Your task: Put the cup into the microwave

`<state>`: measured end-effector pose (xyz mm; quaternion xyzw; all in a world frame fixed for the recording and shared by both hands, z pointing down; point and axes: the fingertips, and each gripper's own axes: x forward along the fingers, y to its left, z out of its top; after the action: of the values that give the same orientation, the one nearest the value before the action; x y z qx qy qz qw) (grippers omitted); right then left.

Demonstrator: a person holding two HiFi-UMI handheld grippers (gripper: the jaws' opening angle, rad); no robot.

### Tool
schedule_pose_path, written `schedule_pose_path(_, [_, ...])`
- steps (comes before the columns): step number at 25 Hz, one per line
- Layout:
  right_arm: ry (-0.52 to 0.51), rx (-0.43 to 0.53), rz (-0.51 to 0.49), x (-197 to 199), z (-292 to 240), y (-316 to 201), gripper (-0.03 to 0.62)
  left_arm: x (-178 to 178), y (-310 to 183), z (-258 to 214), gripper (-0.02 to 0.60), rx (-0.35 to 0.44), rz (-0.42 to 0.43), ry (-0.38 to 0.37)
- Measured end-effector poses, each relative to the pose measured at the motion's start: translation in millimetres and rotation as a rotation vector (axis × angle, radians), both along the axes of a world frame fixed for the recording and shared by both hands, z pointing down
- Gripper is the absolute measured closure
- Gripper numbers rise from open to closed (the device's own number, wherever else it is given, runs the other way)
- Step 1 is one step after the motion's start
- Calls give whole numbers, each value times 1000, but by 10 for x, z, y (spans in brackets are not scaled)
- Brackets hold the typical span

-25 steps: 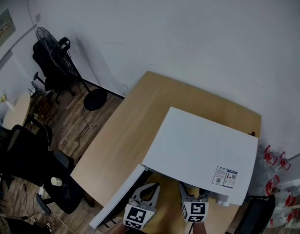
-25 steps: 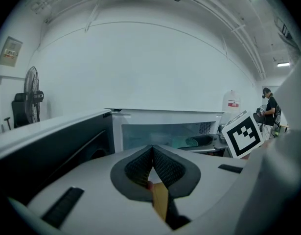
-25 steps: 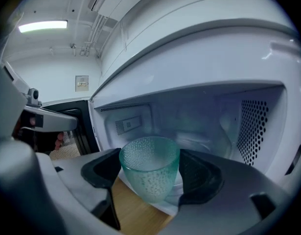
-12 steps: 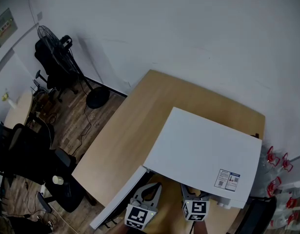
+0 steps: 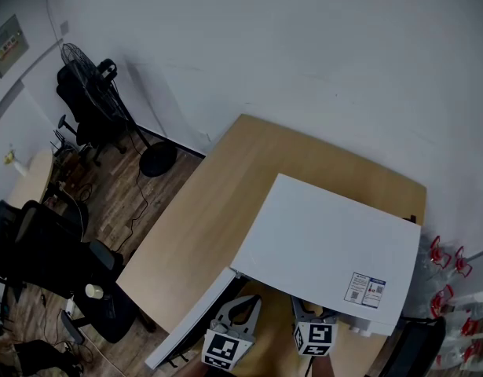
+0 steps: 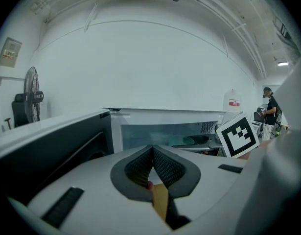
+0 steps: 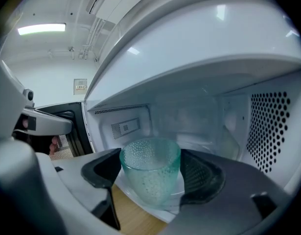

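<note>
My right tongs (image 7: 151,177) pinch the cup (image 7: 150,163), 1 dark pad on each side of its wall at about mid-height. It is a pale green tumbler of dimpled glass, upright, and it looks empty. The cup hangs at the mouth of the microwave (image 7: 204,106), over the front lip of the cavity floor, with a strip of wooden worktop (image 7: 135,214) showing just under it. I cannot tell whether its base touches the floor. My left tongs (image 6: 152,168) are pressed together on nothing, and they rest low in front of the open door (image 5: 190,320).

I judge the glass to be stiff and light, and it would break if knocked or squeezed hard. A firm but modest grip should do, since the wall will not give to warn me. The dimples should help the ribbed pads bite, but glass is slick, so I would not loosen the hold until the base sits flat. The cup widens towards the rim, so a hold at mid-wall lets it wedge between the 2 pads and not slide out. I would keep off the rim, the part most likely to chip. The cavity walls are near, so the cup must go in level and be set down gently.
</note>
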<state>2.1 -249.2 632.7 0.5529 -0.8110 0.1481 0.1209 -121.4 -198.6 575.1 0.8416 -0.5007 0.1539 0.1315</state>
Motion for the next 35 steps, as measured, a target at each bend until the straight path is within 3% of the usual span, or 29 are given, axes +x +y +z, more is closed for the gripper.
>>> schedule_pose_path(18, [-12, 22, 10, -6, -184, 119, 233, -105, 172, -202, 558, 38, -20, -5])
schedule_pose_path(35, [-6, 70, 7, 78, -515, 611, 233, -29, 575, -526, 558, 104, -25, 4])
